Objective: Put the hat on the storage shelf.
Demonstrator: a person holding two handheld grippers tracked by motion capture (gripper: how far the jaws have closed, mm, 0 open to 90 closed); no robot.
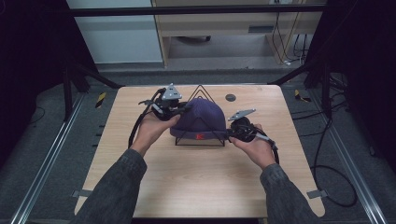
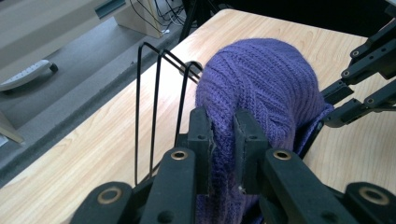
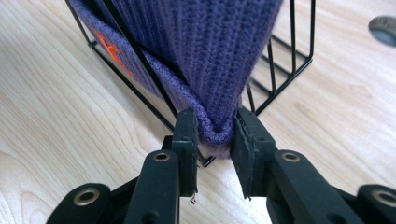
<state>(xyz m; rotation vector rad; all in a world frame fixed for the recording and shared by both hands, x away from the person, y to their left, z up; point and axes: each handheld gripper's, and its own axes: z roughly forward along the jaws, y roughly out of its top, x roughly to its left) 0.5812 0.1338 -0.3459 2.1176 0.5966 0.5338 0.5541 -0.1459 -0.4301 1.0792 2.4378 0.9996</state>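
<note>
A purple knit hat (image 1: pixel 205 116) with an orange logo (image 1: pixel 200 136) on its brim is draped over a black wire rack (image 1: pixel 201 87) at mid-table. My left gripper (image 1: pixel 180 109) is at the hat's left side. In the left gripper view, the left gripper (image 2: pixel 223 119) is shut on a fold of the hat (image 2: pixel 266 74) beside the rack's wires (image 2: pixel 138 102). My right gripper (image 1: pixel 231 133) is at the hat's lower right rim. In the right gripper view, the right gripper (image 3: pixel 215 119) pinches the brim of the hat (image 3: pixel 210 46) just above the rack's base (image 3: pixel 293 37).
The wooden table (image 1: pixel 196 186) has a round dark grommet (image 1: pixel 230 97) behind the hat. The right gripper's black jaws (image 2: pixel 359 88) reach in beyond the hat in the left gripper view. Cables and a cabinet lie on the floor past the far edge.
</note>
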